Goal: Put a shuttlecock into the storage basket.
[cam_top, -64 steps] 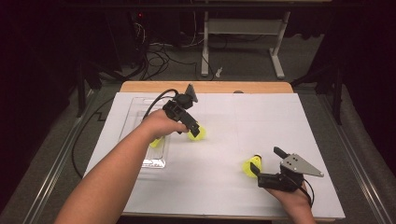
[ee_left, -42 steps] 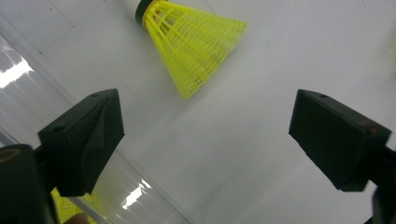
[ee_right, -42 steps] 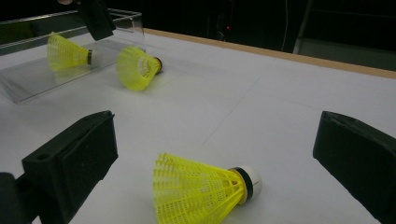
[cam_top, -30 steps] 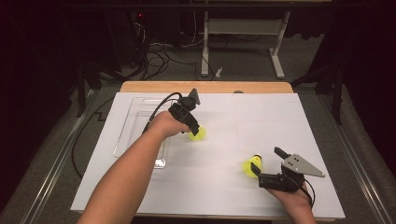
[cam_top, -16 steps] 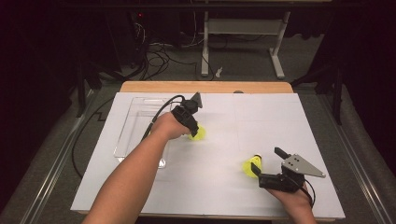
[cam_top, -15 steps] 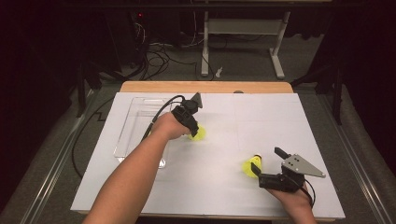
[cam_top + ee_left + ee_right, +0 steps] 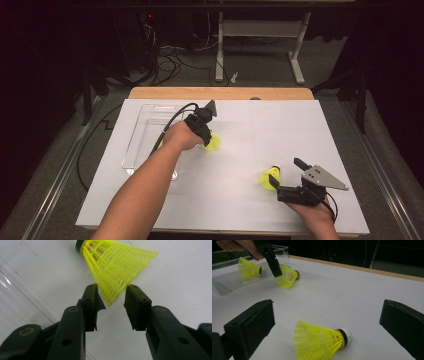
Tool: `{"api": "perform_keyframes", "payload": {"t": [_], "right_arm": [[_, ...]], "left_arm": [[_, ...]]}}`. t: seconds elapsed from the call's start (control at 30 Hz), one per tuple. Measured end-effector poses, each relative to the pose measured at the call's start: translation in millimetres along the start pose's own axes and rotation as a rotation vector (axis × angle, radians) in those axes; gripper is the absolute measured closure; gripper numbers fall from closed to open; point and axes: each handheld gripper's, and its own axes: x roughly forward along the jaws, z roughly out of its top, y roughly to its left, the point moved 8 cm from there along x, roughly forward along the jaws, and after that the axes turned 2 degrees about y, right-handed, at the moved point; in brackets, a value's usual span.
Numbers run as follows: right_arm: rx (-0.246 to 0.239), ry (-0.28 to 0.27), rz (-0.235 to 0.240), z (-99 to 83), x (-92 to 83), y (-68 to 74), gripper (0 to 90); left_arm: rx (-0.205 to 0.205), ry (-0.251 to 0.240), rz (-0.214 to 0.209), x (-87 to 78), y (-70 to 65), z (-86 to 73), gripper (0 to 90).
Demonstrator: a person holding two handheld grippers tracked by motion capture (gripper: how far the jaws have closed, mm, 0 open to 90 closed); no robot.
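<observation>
Left gripper (image 7: pixel 111 297) fingers closing around yellow shuttlecock (image 7: pixel 117 265) skirt, right gripper (image 7: pixel 327 322) fingers wide, no readable writing.

Clear tray (image 7: pixel 134 150), white table cover (image 7: pixel 280 130)

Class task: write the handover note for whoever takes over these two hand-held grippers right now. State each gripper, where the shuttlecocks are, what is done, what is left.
Left gripper: jaws have just been closing around the skirt of a yellow shuttlecock beside the clear tray, not yet clamped.
Right gripper: open, second shuttlecock lying between its jaws.
Done: one shuttlecock in the tray.
Left: probably grip, lift and tray the other two.
</observation>
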Motion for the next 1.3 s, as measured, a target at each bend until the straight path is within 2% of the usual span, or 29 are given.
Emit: {"api": "perform_keyframes", "payload": {"t": [0.63, 0.8, 0.97, 1.1, 1.17, 1.3], "right_arm": [[-0.001, -0.002, 0.002, -0.1, 0.0, 0.5, 0.5], [-0.002, -0.002, 0.002, -0.1, 0.0, 0.8, 0.4], [-0.002, -0.002, 0.002, -0.1, -0.2, 0.6, 0.4], [-0.002, -0.002, 0.002, -0.1, -0.4, 0.3, 0.4], [-0.003, -0.002, 0.000, -0.1, -0.5, 0.3, 0.5], [-0.004, -0.002, 0.000, 0.0, -0.3, 0.4, 0.5]], "left_arm": [[0.009, -0.029, 0.026, 6.0, 3.1, 1.0, 79.1], [0.002, -0.052, 0.025, 7.1, 2.6, 2.7, 84.8], [0.000, -0.073, 0.011, 5.4, 1.7, 5.4, 88.9], [-0.001, -0.056, -0.005, 1.5, 1.0, 3.3, 89.4], [0.002, -0.064, -0.004, -1.0, 1.6, 3.9, 89.5], [-0.006, -0.037, -0.027, -6.9, 0.9, 0.5, 89.5]]}}
